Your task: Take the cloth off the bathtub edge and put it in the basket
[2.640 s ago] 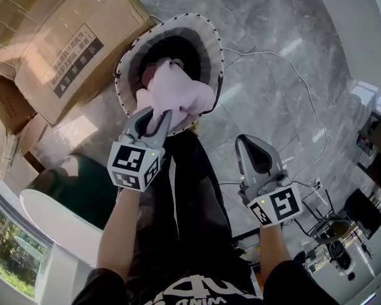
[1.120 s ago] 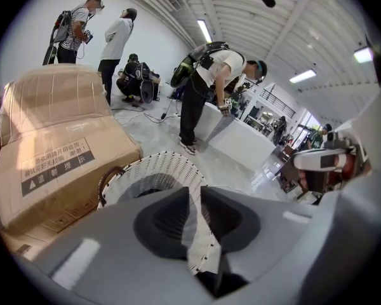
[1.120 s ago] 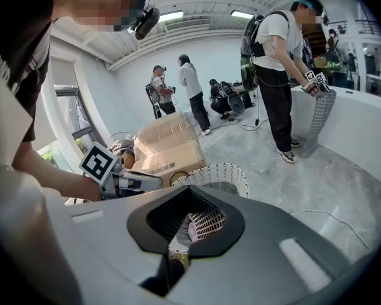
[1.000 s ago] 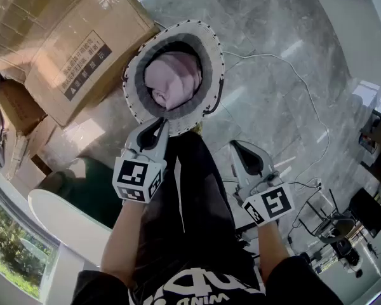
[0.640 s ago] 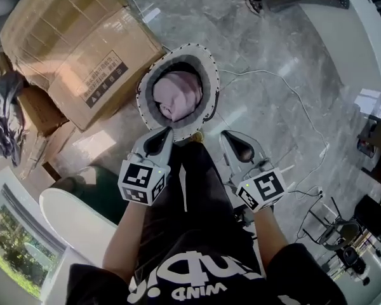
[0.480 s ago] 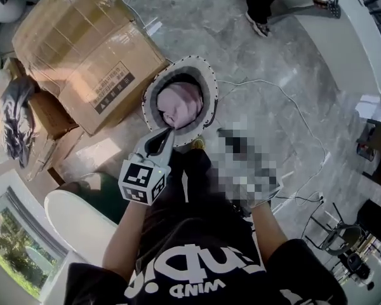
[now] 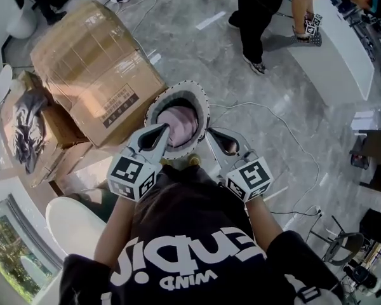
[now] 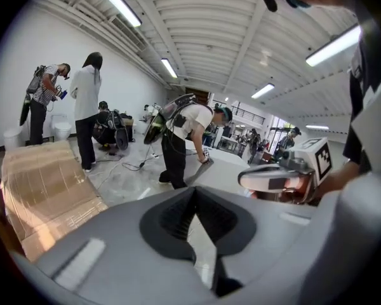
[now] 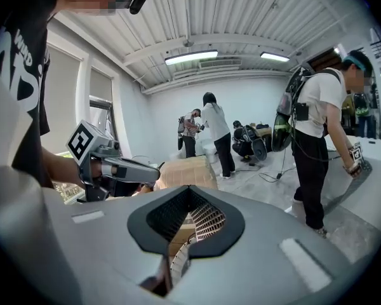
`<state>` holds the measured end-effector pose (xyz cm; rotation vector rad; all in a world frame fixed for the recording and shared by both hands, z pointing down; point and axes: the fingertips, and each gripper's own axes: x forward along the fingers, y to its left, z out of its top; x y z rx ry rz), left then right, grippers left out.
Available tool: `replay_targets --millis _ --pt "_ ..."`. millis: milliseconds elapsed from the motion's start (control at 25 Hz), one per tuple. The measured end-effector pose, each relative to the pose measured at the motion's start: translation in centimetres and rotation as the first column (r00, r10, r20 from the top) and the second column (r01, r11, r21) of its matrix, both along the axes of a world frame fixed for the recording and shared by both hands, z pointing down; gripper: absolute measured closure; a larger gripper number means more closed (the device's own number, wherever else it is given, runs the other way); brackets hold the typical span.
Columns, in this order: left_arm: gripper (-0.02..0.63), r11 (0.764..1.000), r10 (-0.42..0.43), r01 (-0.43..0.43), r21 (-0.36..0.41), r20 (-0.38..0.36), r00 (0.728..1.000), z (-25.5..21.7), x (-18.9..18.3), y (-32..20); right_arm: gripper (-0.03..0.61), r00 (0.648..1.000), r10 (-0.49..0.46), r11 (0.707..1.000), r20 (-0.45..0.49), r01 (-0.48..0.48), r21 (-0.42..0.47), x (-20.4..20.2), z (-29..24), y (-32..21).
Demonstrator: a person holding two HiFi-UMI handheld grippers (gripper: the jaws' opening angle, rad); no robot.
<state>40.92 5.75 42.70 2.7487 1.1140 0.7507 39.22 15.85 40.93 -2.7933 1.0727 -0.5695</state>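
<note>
The pink cloth lies bunched inside the round woven basket on the marble floor. My left gripper is raised above the basket's near rim, jaws shut and empty; its own view shows the same left gripper with nothing between the pads. My right gripper is level with it on the right, also shut and empty, as the right gripper shows in its own view. The white bathtub edge curves at the lower left.
A large cardboard box stands left of the basket, with smaller boxes and a dark cloth beyond it. A cable runs over the floor at right. People stand at the far side by a white counter.
The left gripper let go of the cloth, which now rests in the basket. Both grippers have risen away from the basket and the left jaws have shut.
</note>
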Motion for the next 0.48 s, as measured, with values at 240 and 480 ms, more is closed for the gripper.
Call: replay_targets --millis 240,480 --pt "0.615 1.000 0.022 -0.024 -0.015 -0.077 0.997 -4.3 -1.2 -0.6 0.569 0.994 -0.019 1.000 -0.110 0.020 0.011 0.1 -4.7 0.7" --pt "0.615 0.997 0.001 -0.010 -0.077 -0.116 0.993 -6.8 -1.5 -2.5 0.569 0.984 -0.036 0.999 -0.176 0.042 0.027 0.4 -7.4 1.3"
